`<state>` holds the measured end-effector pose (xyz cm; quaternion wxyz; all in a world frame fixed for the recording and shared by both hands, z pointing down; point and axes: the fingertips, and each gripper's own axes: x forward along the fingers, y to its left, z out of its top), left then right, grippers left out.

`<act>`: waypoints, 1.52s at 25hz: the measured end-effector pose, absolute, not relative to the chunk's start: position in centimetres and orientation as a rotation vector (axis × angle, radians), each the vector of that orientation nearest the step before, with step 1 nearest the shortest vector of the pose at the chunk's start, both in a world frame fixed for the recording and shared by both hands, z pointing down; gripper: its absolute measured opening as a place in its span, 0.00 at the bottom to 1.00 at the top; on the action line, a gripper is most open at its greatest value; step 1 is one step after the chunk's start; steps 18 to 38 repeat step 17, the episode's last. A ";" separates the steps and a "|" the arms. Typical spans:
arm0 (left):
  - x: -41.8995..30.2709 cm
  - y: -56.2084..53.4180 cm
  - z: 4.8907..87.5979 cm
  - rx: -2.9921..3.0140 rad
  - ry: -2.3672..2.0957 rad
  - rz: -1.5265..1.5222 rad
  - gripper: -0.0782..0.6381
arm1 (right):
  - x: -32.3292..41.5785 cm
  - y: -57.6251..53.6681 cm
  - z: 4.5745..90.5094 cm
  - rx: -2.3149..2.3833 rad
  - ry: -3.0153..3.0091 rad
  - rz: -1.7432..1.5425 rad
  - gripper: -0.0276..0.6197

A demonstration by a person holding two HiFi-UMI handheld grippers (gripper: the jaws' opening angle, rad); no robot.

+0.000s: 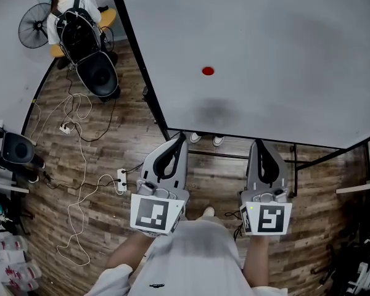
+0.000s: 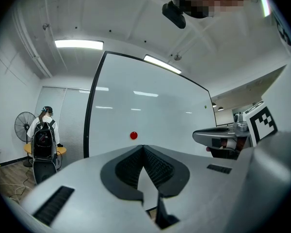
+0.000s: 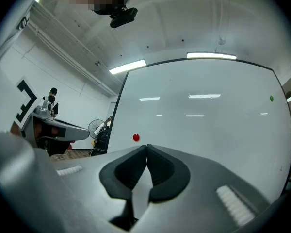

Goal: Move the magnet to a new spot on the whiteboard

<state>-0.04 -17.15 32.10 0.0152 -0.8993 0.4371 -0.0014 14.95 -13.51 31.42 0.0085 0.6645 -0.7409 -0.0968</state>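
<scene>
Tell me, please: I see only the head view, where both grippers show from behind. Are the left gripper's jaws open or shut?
Observer: Shut. In the left gripper view the left gripper has its jaws together, nothing between them.
Operator: And the right gripper?
Observer: The right gripper is shut too, jaws together and empty.
Operator: Is there something on the whiteboard besides the red magnet?
Observer: Yes. The right gripper view shows a small green dot near the board's upper right corner; I cannot tell what it is.
</scene>
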 end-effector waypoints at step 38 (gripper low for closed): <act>0.0 -17.6 32.8 -2.805 1.360 -0.011 0.12 | 15.0 -14.2 32.0 2.086 -2.321 -0.288 0.04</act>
